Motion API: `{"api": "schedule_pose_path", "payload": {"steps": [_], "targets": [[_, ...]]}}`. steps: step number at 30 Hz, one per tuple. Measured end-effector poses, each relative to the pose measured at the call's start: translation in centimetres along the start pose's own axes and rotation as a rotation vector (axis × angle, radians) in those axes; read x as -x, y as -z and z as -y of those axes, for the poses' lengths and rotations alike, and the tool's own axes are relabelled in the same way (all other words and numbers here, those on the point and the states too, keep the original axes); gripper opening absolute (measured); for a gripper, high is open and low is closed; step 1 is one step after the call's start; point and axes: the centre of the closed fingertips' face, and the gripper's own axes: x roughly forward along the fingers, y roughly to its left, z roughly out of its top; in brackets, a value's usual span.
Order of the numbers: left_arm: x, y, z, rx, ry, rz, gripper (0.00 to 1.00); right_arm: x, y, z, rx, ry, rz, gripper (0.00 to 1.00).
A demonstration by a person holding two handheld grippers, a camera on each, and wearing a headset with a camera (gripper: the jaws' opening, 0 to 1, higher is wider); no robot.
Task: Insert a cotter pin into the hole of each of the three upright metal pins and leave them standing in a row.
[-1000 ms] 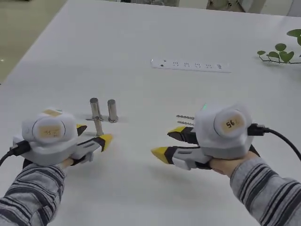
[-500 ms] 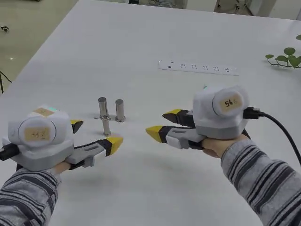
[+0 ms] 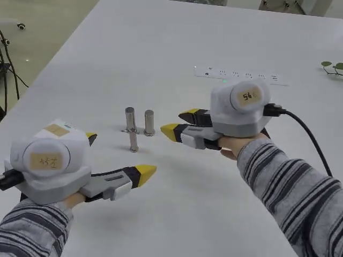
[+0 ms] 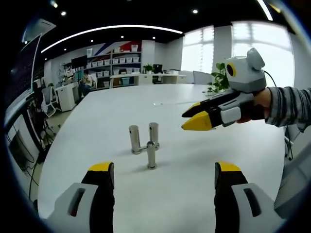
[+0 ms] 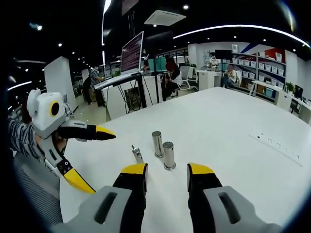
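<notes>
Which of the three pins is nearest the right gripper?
The right-hand pin of the back pair, just off the right gripper; the other back pin and slimmer front pin stand farther left.

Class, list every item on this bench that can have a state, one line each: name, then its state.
Left tongs, open, empty.
Right tongs, open, empty.
Rear left pin, upright, with a thin metal piece at its foot.
Rear right pin, upright.
Front pin, upright, in front of the other two.
Power strip, lying flat.
</notes>
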Motion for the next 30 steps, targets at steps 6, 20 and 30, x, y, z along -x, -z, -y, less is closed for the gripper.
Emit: {"api": "schedule_pose_path", "payload": {"steps": [6, 20, 30], "targets": [[0.6, -0.4, -0.2, 0.003, -0.009, 0.012, 0.89, -2.0, -0.5, -0.3, 0.002, -0.016, 0.008, 0.27], [0.9, -0.2, -1.0, 0.001, -0.019, 0.020, 0.94, -6.0, 0.2, -0.6, 0.030, -0.032, -0.037, 0.22], [0.7, -0.2, -0.4, -0.035, -0.016, 0.019, 0.94, -7.3, 0.6, 0.1, 0.014, -0.020, -0.040, 0.12]]}}
